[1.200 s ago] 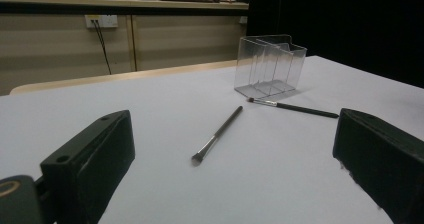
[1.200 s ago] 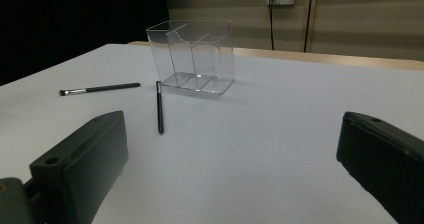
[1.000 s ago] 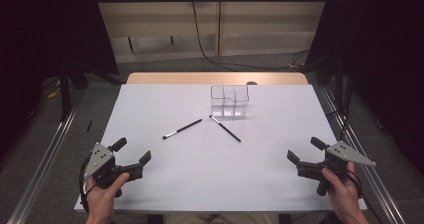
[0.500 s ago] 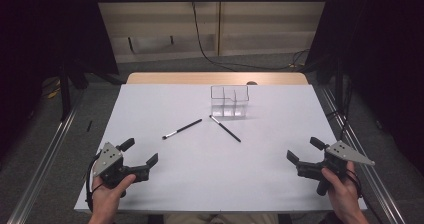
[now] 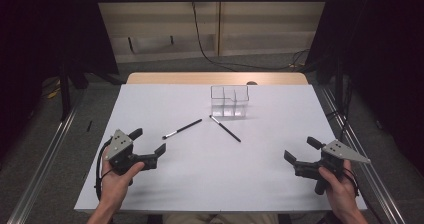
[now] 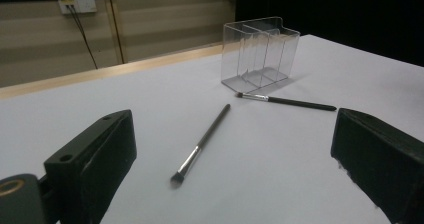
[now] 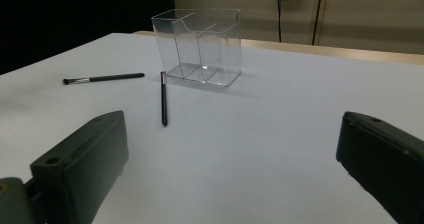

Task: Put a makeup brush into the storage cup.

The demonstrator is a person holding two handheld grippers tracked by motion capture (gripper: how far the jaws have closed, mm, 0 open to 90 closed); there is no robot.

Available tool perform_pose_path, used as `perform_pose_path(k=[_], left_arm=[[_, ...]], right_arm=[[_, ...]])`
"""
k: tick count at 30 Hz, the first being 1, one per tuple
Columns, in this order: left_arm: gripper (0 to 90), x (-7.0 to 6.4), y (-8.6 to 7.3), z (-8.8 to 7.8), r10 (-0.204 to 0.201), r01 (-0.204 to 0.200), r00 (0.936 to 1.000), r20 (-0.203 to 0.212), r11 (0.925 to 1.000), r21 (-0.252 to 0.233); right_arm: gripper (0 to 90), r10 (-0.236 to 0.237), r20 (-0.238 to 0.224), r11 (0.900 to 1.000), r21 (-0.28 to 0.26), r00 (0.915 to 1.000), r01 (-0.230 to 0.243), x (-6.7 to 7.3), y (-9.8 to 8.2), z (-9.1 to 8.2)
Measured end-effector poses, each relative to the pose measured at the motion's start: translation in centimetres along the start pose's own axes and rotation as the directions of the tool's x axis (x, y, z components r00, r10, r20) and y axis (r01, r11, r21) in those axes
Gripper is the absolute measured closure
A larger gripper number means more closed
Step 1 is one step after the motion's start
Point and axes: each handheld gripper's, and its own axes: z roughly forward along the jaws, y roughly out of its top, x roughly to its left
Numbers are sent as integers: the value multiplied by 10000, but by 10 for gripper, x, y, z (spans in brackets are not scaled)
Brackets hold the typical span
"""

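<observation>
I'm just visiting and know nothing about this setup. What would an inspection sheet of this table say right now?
Surface: white table, wooden strip at its far edge.
Job's things: two thin makeup brushes lie flat, left brush and right brush; clear divided holder stands upright behind them, nothing inside it.
Clutter: nothing seen.
Grippers: left tool open, above the table, pointing toward the left brush; right tool open, near the right edge. Neither holds anything.
Cables: black cable hangs down the back wall.
Surroundings: dark curtains either side, metal rails by the table.

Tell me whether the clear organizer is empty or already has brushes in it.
Empty. The clear organizer stands upright with nothing in its compartments; both brushes lie flat on the white table in front of it.
</observation>
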Motion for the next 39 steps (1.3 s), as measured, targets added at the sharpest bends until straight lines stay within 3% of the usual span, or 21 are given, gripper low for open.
perform_pose_path(k=[6, 9, 16, 18, 21, 23, 25, 29, 38, 39], left_arm=[[39, 5, 9, 9, 181, -181, 9998, -68, 9998, -22], [61, 4, 12, 15, 148, -149, 9995, 290, 9999, 30], [56, 2, 21, 28, 140, -145, 9987, 489, 9999, 82], [63, 4, 27, 35, 297, -312, 9977, 605, 9992, 230], [64, 6, 29, 42, 178, -207, 9967, 798, 9991, 368], [60, 9, 32, 50, 351, -391, 9968, 720, 9977, 549], [53, 11, 33, 53, 271, -313, 9969, 733, 9979, 567], [46, 13, 36, 60, 481, -500, 9982, 363, 9973, 540], [41, 21, 53, 75, 529, -571, 9974, 493, 9944, 886], [40, 22, 57, 76, 621, -640, 9977, 285, 9952, 737]], right_arm=[[0, 20, 30, 10000, -16, 10000, -20, 1, 1, 0], [0, -24, -34, 10000, 19, 10000, 25, 2, 1, 1], [0, -96, -46, 10000, -10, 9999, 95, 5, 1, -1], [0, -84, -25, 10000, -18, 10000, 84, 4, 1, -1], [0, -132, -47, 9999, 34, 9999, 132, 4, 1, 0], [0, -177, -64, 9998, 59, 9998, 178, 4, 1, 1], [0, -186, -87, 9998, -10, 9998, 186, 5, 1, 1], [0, -178, -134, 9998, -9, 9998, 178, 6, 1, 0], [0, -140, -120, 9999, -15, 9998, 140, 5, 1, -1], [0, -159, -138, 9999, 1, 9998, 159, 5, 1, 0]])
